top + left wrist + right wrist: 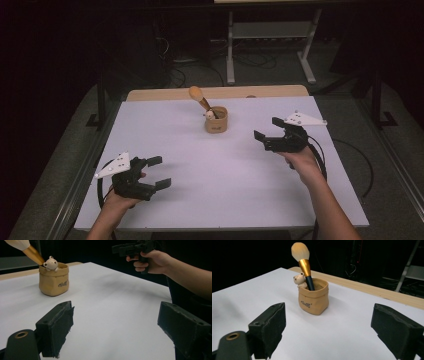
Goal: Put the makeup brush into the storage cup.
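Makeup brush (303,263) is stood handle-down in a tan pouch-shaped holder (314,300) near the table's (215,180) far edge, leaning beside a small bear figure (299,279). Nothing is held by the right gripper (270,129), its jaws spread wide and aimed at the holder, and the gold ferrule is best approached level and pinched squarely. Empty and wide open too, the left gripper (159,172) is kept near the front edge, well apart.

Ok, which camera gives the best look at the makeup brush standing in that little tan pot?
The right gripper view: the brush shows whole above the pot, from bristles to dark handle. The left gripper view cuts off its bristles at the frame edge. The high view shows it small and far off.
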Available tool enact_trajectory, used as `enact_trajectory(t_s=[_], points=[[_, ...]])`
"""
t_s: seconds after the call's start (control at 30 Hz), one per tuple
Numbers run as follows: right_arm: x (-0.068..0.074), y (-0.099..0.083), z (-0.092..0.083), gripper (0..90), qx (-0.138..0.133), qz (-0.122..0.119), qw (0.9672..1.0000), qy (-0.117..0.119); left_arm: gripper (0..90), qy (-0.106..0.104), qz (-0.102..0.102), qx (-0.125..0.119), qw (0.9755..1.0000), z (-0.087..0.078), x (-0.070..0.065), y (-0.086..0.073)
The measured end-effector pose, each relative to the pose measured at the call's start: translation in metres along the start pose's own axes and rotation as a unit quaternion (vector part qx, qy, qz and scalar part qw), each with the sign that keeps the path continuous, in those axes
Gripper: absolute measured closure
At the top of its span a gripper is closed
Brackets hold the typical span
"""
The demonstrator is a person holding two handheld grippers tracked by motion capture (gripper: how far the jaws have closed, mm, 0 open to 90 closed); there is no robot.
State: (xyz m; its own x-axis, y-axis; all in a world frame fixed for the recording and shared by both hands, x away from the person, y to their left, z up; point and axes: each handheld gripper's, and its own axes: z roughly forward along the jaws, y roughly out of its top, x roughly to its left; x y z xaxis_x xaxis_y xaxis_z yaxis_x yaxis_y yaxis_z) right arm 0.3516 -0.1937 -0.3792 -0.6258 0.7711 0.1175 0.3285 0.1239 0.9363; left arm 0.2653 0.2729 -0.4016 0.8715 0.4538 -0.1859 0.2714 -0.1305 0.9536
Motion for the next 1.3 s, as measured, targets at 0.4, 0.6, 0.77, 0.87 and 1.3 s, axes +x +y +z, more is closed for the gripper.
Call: enact_trajectory(t_s=[0.4, 0.6, 0.77, 0.87, 1.3], points=[[0.001, -0.014, -0.024, 9.2, -0.012, 0.005, 0.9999, -0.004, 12.7, 0.001, 0.000, 0.002, 1.0000, 0.001, 0.000, 0.000], [0.003, -0.025, -0.033, 7.3, -0.006, 0.006, 0.9999, -0.006, 12.7, 0.002, 0.000, -0.001, 1.0000, 0.002, 0.000, 0.000], [0.003, -0.031, -0.041, 6.9, -0.008, 0.007, 0.9999, -0.013, 12.7, 0.003, 0.000, -0.001, 1.0000, 0.001, 0.000, 0.000], [0.003, -0.036, -0.051, 6.9, -0.016, 0.011, 0.9996, -0.019, 12.7, 0.004, 0.001, 0.002, 1.0000, 0.002, 0.000, 0.000], [0.012, -0.049, -0.071, 7.1, -0.024, 0.005, 0.9993, -0.027, 12.7, 0.008, 0.002, 0.002, 1.0000, 0.002, 0.000, 0.000]])
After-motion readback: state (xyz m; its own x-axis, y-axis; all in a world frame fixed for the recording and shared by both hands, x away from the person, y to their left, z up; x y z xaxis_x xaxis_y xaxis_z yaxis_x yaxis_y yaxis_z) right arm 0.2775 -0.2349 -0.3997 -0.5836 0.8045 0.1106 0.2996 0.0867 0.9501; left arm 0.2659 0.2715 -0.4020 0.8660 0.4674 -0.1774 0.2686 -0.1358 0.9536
